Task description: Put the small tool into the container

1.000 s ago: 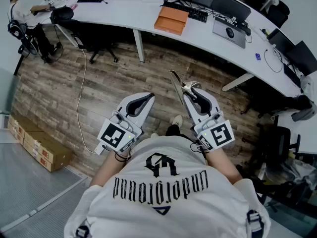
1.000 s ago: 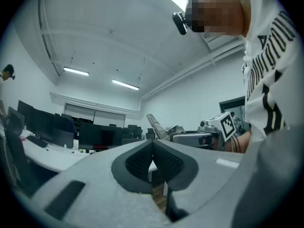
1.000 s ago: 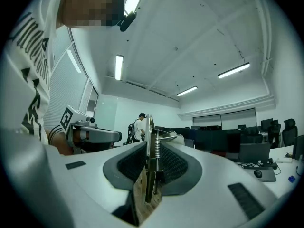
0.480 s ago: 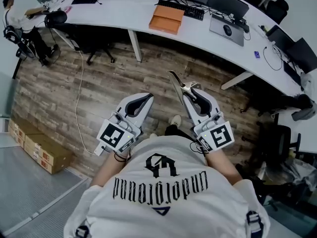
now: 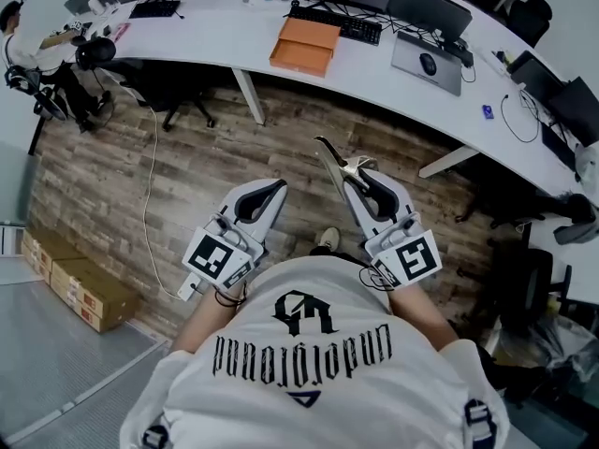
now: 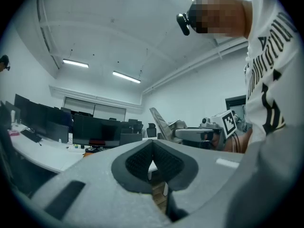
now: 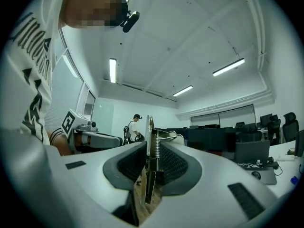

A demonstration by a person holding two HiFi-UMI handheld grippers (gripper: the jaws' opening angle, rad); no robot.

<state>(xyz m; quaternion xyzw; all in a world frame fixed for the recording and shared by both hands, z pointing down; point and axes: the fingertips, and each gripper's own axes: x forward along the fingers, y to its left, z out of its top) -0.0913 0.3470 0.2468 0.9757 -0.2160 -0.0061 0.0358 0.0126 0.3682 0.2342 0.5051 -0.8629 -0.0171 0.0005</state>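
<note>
My right gripper (image 5: 360, 174) is shut on a small metal spring tool (image 5: 333, 162), whose flat blade sticks out past the fingertips toward the desk. In the right gripper view the tool (image 7: 151, 160) stands on edge between the dark pads, its coil spring showing. My left gripper (image 5: 276, 187) is held beside it at chest height, shut with nothing in it; its pads (image 6: 164, 158) meet at the tip. An orange open box (image 5: 306, 46) lies on the curved white desk (image 5: 234, 26) ahead, well beyond both grippers.
A keyboard (image 5: 342, 24), monitors and a grey laptop (image 5: 426, 64) share the desk. A black office chair (image 5: 178, 87) stands under it at the left. Cardboard boxes (image 5: 75, 283) lie on the wooden floor at the left. A person (image 5: 28, 50) sits at the far left.
Both grippers have moved together across the floor toward the desk; the orange box and the desk have drawn nearer. The grip on the tool is the same.
</note>
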